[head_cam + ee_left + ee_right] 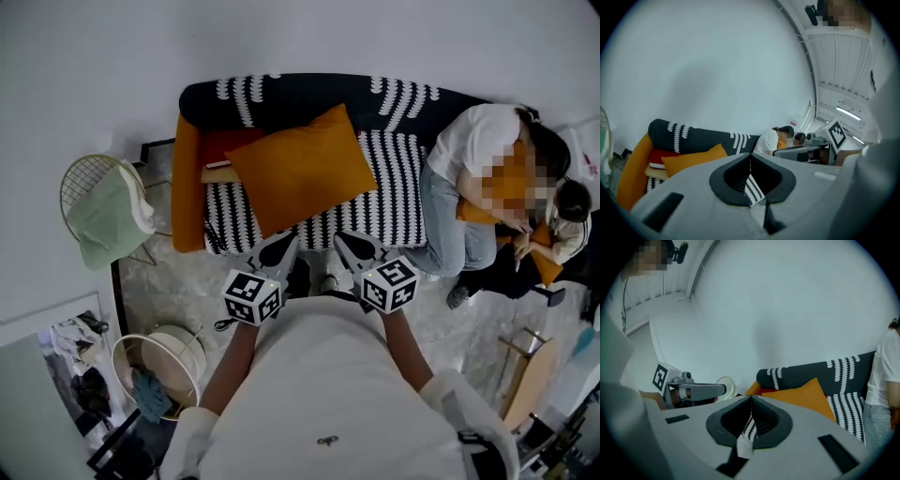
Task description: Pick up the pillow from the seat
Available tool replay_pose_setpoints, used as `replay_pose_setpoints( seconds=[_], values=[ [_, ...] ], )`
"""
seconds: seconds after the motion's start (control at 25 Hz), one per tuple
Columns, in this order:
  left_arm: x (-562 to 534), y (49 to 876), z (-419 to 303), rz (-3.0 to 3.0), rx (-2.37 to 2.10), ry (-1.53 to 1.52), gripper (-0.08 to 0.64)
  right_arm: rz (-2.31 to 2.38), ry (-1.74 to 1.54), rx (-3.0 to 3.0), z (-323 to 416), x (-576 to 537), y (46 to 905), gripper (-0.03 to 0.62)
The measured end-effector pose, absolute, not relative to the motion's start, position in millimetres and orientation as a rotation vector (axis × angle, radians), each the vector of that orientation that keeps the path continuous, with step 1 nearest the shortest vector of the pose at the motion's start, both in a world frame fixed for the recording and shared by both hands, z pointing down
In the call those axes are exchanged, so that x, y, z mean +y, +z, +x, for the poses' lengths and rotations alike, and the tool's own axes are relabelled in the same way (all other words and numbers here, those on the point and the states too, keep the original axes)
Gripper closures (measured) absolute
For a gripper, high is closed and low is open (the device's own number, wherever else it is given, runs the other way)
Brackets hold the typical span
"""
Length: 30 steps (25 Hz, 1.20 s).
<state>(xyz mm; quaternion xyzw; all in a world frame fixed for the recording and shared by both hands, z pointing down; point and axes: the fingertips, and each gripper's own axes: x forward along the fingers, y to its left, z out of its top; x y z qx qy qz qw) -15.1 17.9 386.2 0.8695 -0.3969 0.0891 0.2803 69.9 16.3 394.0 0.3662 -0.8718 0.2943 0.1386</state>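
An orange pillow point(302, 169) lies tilted on the black-and-white patterned seat point(394, 202) of a sofa, its top corner against the backrest. It also shows in the left gripper view as the pillow point(691, 159) and in the right gripper view as the pillow point(804, 394). My left gripper point(287, 241) and right gripper point(343, 241) hover side by side just in front of the seat's front edge, below the pillow. Both are shut with nothing between the jaws. Neither touches the pillow.
A person in a white shirt point(473, 178) sits at the seat's right end, with another person point(562, 225) beside. An orange armrest point(187, 187) bounds the left end. A wire chair with green cloth point(103, 216) stands left. A round basket point(155, 370) sits on the floor.
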Motion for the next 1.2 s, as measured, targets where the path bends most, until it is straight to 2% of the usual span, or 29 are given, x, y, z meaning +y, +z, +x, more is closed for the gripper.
replay_pose_setpoints(
  seconds=[0.44, 0.8, 1.2],
  values=[
    [-50.7, 409.9, -69.7, 2.333, -0.978, 0.289, 0.548, 1.074, 0.910, -2.445, 20.3, -36.2, 406.4, 0.584],
    [-73.9, 447.7, -96.8, 2.232, -1.006, 0.331, 0.548, 1.073, 1.008, -2.320, 31.3, -39.9, 438.2, 0.584],
    [-110.9, 471.1, -94.0, 2.076, -1.170, 0.312, 0.548, 0.862, 1.000, -2.300, 52.2, -107.2, 465.5, 0.583]
  ],
)
